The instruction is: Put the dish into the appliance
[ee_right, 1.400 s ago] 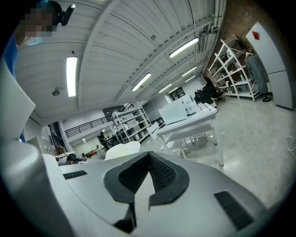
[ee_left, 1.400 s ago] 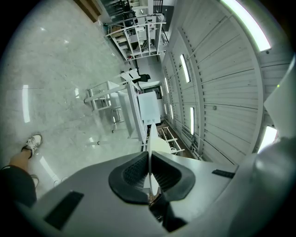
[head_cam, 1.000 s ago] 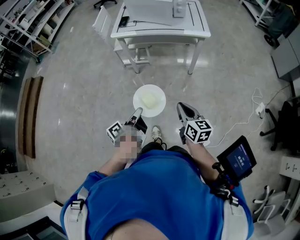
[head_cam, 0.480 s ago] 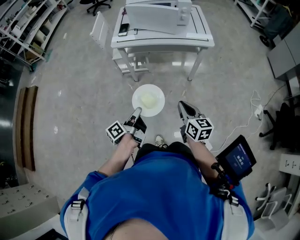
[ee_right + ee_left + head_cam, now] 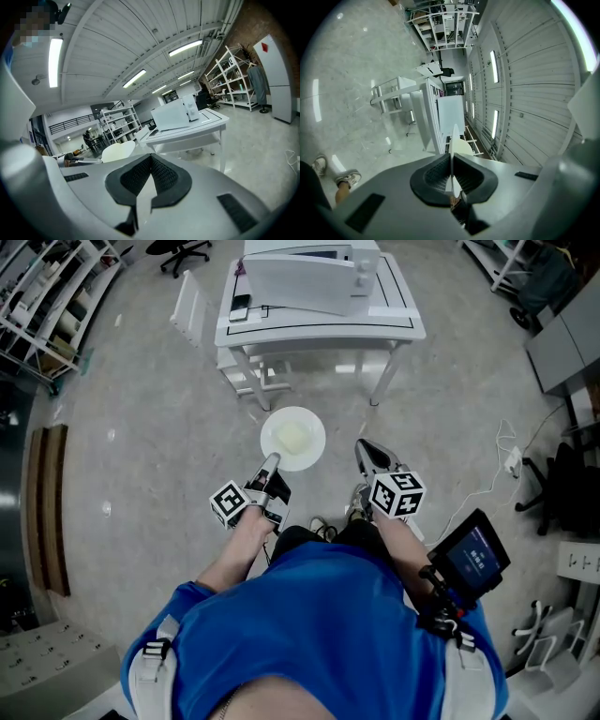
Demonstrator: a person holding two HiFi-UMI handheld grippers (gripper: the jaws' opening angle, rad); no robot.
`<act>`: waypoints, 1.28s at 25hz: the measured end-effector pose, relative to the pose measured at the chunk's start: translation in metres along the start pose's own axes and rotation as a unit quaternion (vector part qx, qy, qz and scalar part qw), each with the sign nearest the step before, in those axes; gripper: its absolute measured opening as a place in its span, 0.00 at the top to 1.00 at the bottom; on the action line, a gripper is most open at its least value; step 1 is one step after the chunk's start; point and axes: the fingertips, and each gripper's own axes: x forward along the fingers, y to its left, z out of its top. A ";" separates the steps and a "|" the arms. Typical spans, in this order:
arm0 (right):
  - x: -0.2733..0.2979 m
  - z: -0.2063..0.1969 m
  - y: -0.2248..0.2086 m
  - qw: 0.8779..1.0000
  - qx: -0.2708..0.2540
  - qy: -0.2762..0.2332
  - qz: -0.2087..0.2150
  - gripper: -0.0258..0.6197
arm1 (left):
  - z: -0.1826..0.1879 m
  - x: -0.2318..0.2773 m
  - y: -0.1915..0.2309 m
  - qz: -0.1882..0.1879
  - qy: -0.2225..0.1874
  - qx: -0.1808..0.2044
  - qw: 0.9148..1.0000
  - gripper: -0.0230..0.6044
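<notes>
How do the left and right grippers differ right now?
The left gripper is clamped on the rim of the plate; the right gripper is shut on nothing. The left gripper is rolled onto its side, holding the plate about flat; the right gripper sits upright. Both point toward the table ahead.

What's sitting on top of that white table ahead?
A white box-shaped appliance stands on the table, with a small dark flat object near the table's left edge in the head view. The appliance covers whatever is behind it, and its inside cannot be seen.
</notes>
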 end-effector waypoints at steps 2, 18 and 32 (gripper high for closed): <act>0.006 0.003 -0.007 1.000 0.002 -0.002 0.000 0.96 | 0.003 0.009 -0.002 -0.004 -0.001 -0.001 1.000 0.94; 0.092 0.088 -0.103 0.999 -0.014 -0.006 0.042 0.96 | 0.036 0.134 -0.023 0.004 -0.056 0.022 0.998 0.94; 0.138 0.141 -0.179 0.996 -0.047 0.001 0.081 0.96 | 0.030 0.213 -0.031 0.011 -0.100 0.020 0.995 0.94</act>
